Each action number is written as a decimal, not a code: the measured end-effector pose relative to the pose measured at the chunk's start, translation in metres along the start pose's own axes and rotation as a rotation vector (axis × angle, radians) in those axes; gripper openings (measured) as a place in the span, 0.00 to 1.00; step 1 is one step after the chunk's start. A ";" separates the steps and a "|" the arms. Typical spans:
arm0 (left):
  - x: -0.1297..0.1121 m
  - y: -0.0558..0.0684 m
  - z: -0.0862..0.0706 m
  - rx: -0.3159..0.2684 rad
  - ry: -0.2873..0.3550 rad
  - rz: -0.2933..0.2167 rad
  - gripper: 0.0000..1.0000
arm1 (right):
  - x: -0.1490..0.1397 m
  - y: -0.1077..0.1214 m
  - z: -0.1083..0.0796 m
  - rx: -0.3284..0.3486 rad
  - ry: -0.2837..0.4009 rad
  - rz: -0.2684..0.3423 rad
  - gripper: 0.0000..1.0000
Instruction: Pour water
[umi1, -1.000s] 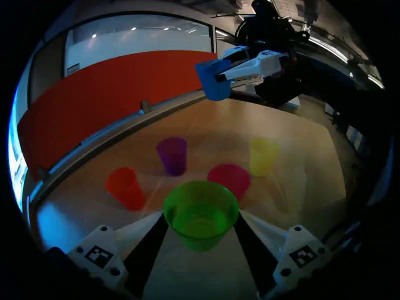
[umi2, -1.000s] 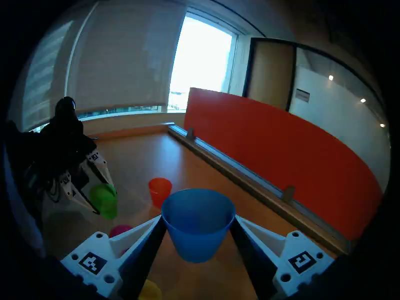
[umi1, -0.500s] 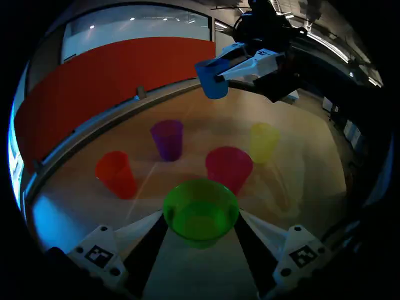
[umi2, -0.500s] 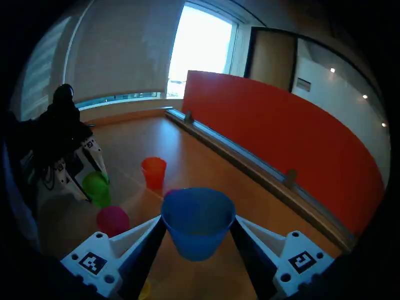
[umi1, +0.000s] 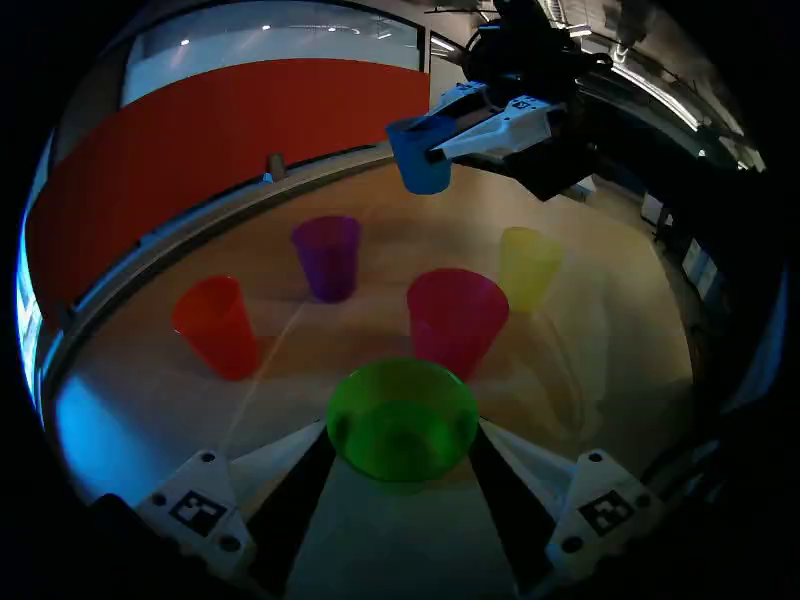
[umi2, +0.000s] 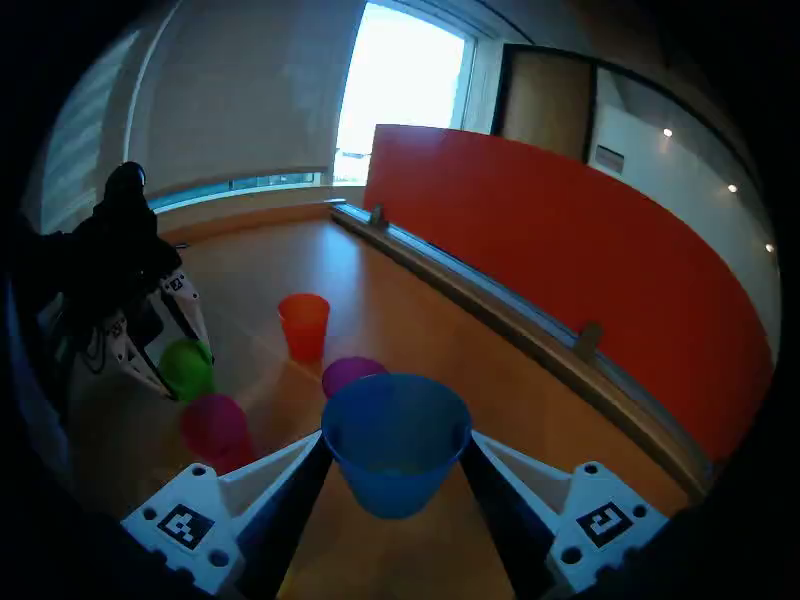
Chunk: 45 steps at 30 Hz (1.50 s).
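Note:
My left gripper (umi1: 402, 440) is shut on a green cup (umi1: 403, 420), held upright above the wooden table. In the left gripper view the right gripper (umi1: 450, 148) hangs high at the far side, shut on a blue cup (umi1: 420, 155). My right gripper (umi2: 396, 455) holds that blue cup (umi2: 396, 440) upright between its fingers. In the right gripper view the left gripper (umi2: 175, 350) with the green cup (umi2: 186, 368) shows at the left. On the table stand an orange cup (umi1: 215, 325), a purple cup (umi1: 327, 256), a pink cup (umi1: 455, 318) and a yellow cup (umi1: 528, 267).
A red partition wall (umi1: 200, 130) with a metal rail (umi1: 200, 235) runs along the table's far edge. The orange cup (umi2: 303, 325), purple cup (umi2: 352, 374) and pink cup (umi2: 215, 428) stand below the right gripper. A bright window (umi2: 405, 95) lies beyond.
The table's cups have slid closer and lower under both cameras. The purple cup has come into the right gripper view. Both grippers keep their cups.

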<state>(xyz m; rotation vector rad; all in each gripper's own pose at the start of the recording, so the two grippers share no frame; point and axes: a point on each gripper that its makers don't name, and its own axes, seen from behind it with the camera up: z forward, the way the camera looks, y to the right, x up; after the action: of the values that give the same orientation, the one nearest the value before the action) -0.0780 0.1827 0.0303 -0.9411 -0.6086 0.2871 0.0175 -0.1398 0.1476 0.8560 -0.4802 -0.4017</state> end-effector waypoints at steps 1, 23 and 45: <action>0.000 0.000 0.000 -0.001 0.001 -0.003 0.86 | -0.001 0.000 0.001 0.000 -0.002 0.001 0.90; -0.009 0.004 -0.004 -0.020 0.005 -0.016 0.86 | -0.043 -0.009 0.031 0.039 -0.071 0.035 0.90; -0.018 0.008 -0.007 -0.041 -0.019 -0.050 0.98 | -0.082 -0.014 0.054 0.067 -0.133 0.081 0.90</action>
<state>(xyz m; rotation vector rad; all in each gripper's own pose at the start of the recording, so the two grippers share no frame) -0.0881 0.1734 0.0140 -0.9618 -0.6562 0.2398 -0.0816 -0.1390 0.1478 0.8750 -0.6528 -0.3711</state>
